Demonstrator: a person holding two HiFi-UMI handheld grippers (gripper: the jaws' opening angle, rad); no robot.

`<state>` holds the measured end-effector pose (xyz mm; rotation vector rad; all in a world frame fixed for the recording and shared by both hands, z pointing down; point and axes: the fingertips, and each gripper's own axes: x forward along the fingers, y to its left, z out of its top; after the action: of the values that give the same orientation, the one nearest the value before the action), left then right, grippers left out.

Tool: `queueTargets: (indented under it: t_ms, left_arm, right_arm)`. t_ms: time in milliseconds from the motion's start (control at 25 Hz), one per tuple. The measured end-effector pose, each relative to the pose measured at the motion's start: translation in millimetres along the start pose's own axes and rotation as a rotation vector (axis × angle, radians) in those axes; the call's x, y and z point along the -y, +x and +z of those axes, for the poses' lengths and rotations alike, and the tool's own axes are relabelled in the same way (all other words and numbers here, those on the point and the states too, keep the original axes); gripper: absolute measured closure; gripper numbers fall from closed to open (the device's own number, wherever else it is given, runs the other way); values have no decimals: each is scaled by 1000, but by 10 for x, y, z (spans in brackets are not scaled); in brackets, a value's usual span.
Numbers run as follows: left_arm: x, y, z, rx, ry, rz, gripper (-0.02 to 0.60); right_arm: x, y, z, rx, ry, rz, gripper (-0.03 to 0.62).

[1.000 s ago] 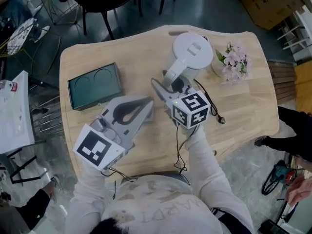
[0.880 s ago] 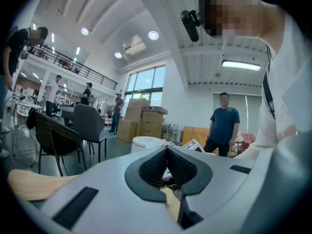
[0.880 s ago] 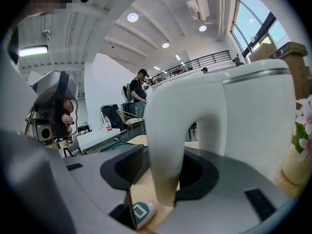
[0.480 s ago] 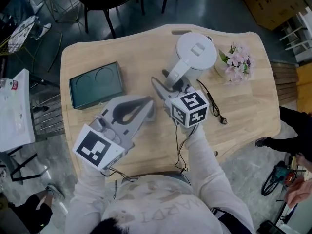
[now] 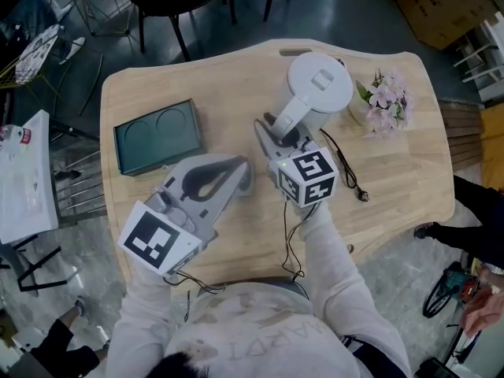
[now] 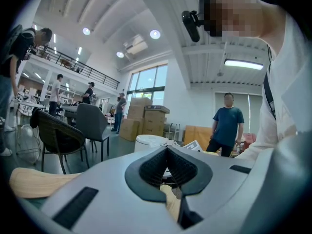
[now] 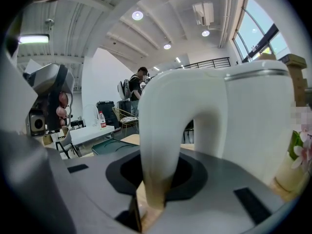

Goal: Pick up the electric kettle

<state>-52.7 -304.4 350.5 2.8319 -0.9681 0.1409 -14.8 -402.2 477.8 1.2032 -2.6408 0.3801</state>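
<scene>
Your right claw [image 5: 273, 132] is over the middle of the table [image 5: 394, 199], its jaws closing with the handle [image 5: 288, 115] of the electric kettle [image 5: 319, 85] between them. The kettle stands just ahead of it. The flowers [image 5: 383, 99] stand ahead and to its right, beside the kettle. The cord [image 5: 346, 176] trails along its right. Your left claw [image 5: 239, 176] is just to its left, with the tray [image 5: 155, 136] further left.

Grey floor [image 5: 331, 14], black chairs [image 6: 58, 135], cardboard boxes [image 5: 441, 6], tall windows [image 6: 146, 84], round ceiling lights [image 6: 155, 34].
</scene>
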Motion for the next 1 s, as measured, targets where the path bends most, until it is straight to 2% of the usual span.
queueTargets:
  t_ms: [320, 560, 1000]
  left_arm:
    - [-23, -54, 12, -2, 5, 17, 505]
    - [-18, -73, 18, 1, 4, 17, 505]
    - [251, -64, 137, 19, 21, -6, 505]
  right_arm:
    - [-37, -14, 72, 51, -42, 41, 505]
    - [-130, -58, 160, 74, -28, 76, 502]
    - [-319, -448, 409, 103, -62, 105, 500]
